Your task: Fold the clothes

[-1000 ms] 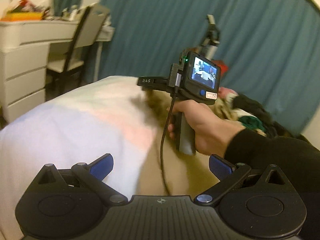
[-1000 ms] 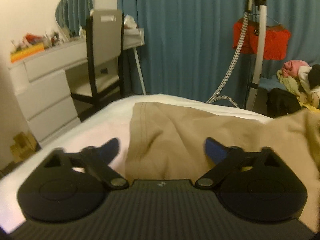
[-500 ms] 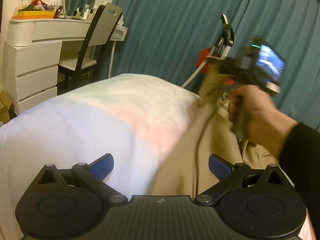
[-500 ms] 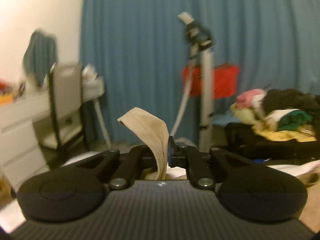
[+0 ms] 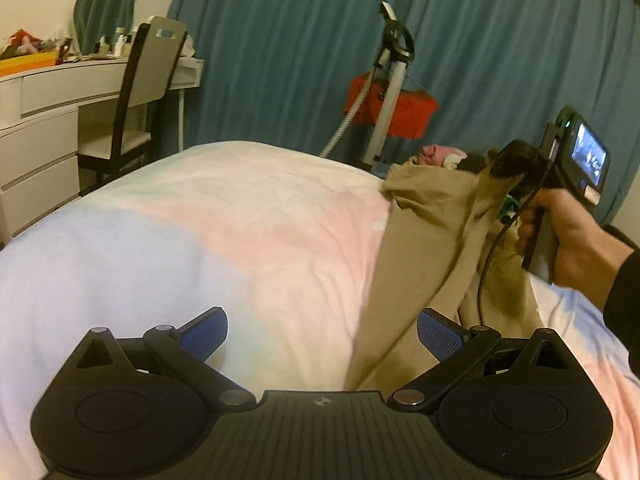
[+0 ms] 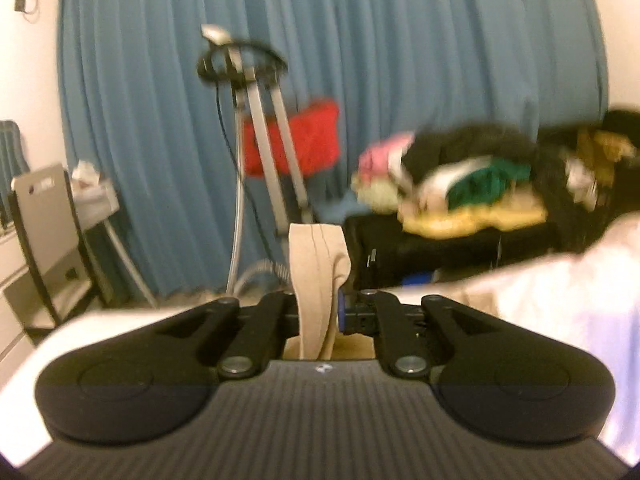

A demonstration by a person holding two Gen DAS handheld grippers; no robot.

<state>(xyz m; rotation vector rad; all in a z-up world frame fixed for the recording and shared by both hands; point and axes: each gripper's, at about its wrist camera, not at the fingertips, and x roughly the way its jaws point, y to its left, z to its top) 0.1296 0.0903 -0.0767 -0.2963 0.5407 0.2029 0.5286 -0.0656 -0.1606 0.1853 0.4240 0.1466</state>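
Observation:
A tan garment (image 5: 424,248) lies along the right part of the bed (image 5: 200,232), one end lifted. My right gripper (image 6: 320,312) is shut on a stitched edge of the tan garment (image 6: 316,276), which sticks up between its fingers. In the left wrist view the right gripper (image 5: 516,168) is held at the right, above the bed, with the cloth hanging from it. My left gripper (image 5: 322,336) is open and empty, low over the bed, with the garment's near end by its right finger (image 5: 440,336).
A white desk (image 5: 48,92) and a chair (image 5: 140,92) stand at the left. A garment steamer stand (image 5: 388,80) with a red item (image 5: 392,112) is before the blue curtain. A pile of clothes (image 6: 480,184) lies at the right.
The right gripper closed on the garment's edge, lifted it and carried it to the right. The left gripper stayed open and turned slightly.

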